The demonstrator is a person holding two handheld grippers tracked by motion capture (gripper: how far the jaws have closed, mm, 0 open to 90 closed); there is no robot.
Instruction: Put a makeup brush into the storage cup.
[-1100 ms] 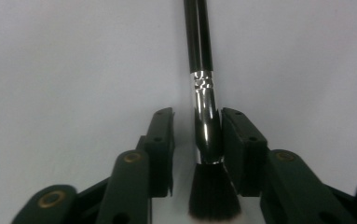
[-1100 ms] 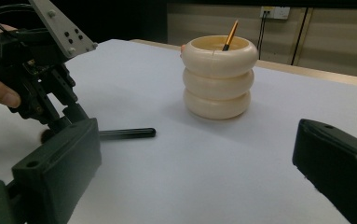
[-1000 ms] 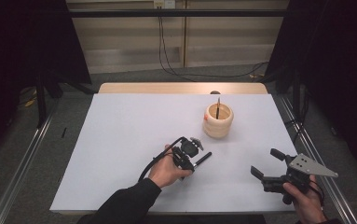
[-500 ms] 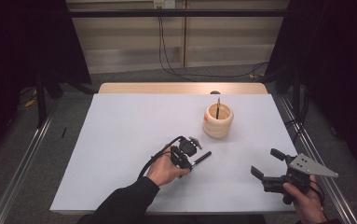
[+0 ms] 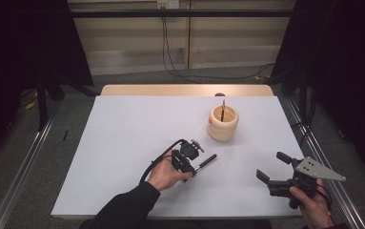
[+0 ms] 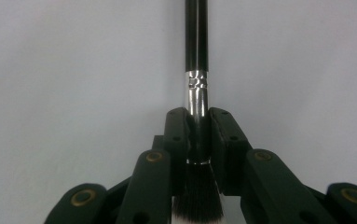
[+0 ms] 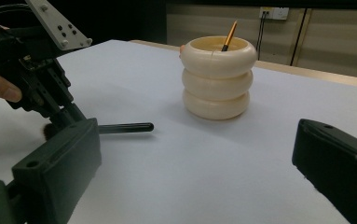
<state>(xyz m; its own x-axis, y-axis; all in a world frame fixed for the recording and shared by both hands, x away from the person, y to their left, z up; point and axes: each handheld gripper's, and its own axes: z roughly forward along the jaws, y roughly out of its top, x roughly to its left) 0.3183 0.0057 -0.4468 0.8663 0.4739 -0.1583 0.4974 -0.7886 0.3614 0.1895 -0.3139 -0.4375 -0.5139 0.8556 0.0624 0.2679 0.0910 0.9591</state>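
Observation:
A brush lies flat on the white table, its black handle [image 5: 206, 161] pointing right. My left gripper [image 5: 192, 166] is shut on the brush [image 6: 197, 46] at the silver ferrule, with the dark bristles nearest the camera. Its jaws have just been closing on the brush. The right gripper view shows that gripper [image 7: 60, 114] low over the table, the brush handle [image 7: 125, 127] sticking out. A cream ringed holder [image 5: 223, 124] stands upright behind, with a thin orange-handled stick [image 7: 229, 33] in it. My right gripper [image 5: 270, 165] stands open at the front right with nothing between its fingers.
The white table sheet [image 5: 123, 133] ends at a wooden strip [image 5: 185, 90] at the back. Metal rails [image 5: 23, 167] run along both sides, and cables trail on the floor [image 5: 170, 67] behind.

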